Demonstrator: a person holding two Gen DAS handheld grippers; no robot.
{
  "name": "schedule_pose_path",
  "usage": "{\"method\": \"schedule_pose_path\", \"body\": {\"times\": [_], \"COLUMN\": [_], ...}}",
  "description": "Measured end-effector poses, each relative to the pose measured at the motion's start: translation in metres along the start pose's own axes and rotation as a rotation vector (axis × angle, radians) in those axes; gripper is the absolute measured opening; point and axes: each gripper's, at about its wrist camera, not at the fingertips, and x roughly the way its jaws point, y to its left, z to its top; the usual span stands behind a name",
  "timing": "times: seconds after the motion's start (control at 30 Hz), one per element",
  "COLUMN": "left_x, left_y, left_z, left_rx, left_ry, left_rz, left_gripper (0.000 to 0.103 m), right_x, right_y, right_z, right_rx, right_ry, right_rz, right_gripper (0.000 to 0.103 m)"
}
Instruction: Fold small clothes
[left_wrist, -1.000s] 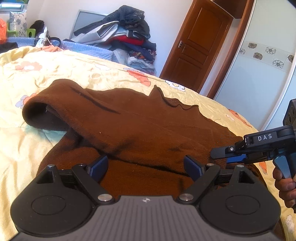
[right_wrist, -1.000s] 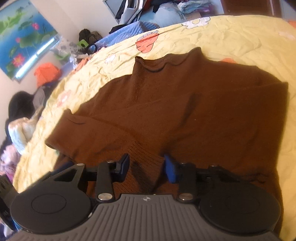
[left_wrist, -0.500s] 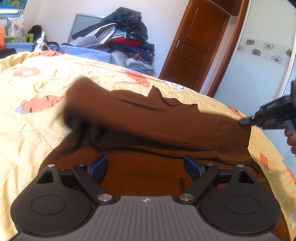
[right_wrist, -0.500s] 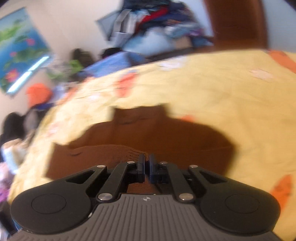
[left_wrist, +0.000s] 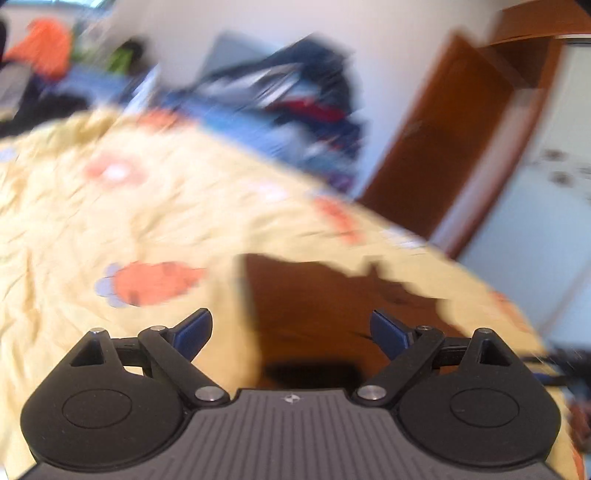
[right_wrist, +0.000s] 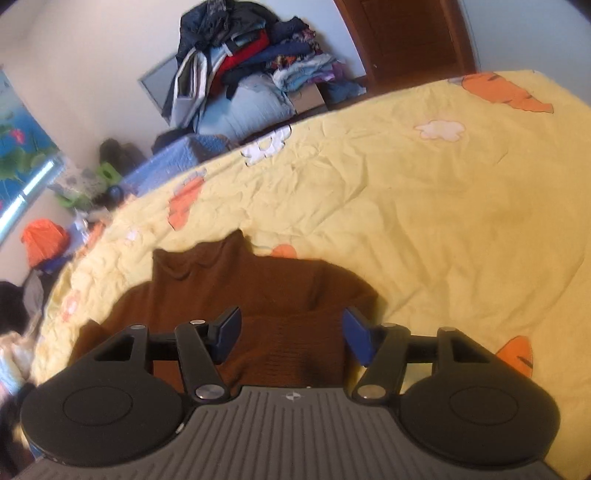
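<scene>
We judge the brown sweater soft, limp; grip its ribbed hem. Right hand-held gripper opening, empty; left hand-held gripper wide, empty.

1. my left wrist view looks forward and down past its fingers, low over the yellow bedspread, badly blurred.
2. my right wrist view tilts down steeper.
3. both share the brown sweater at 6 o'clock and the clothes pile near 12.
</scene>
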Motion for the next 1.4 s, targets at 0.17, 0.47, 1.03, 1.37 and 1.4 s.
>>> {"method": "schedule_pose_path", "body": {"times": [0.17,0.47,1.03,1.37,1.4], "left_x": [0.053,0.066,0.082,0.044,0.032], "left_y": [0.012,-0.016,-0.089,-0.083,-0.085], "left_z": [0.015,0.007,-0.040,-0.040,-0.045], "left_rx": [-0.055,0.345,0.578,0.542,0.539], "left_ry": [0.161,0.171,0.086,0.041,0.025], "left_rz": [-0.050,0.151,0.070,0.045,0.004], "left_gripper": [0.053,0.005,0.082,0.087,0.087], "right_x": [0.030,0.013,0.056,0.029,0.017], "right_y": [0.009,-0.003,0.073,0.080,0.082], "right_z": [-0.016,0.000,-0.050,-0.070,-0.076], "right_rx": [-0.062,-0.123,-0.338,-0.372,-0.356], "right_ry": [0.080,0.028,-0.024,-0.097,-0.111], "right_rz": [-0.072,-0.129,-0.165,-0.165,-0.121], "right_gripper": [0.043,0.014,0.055,0.068,0.072]}}
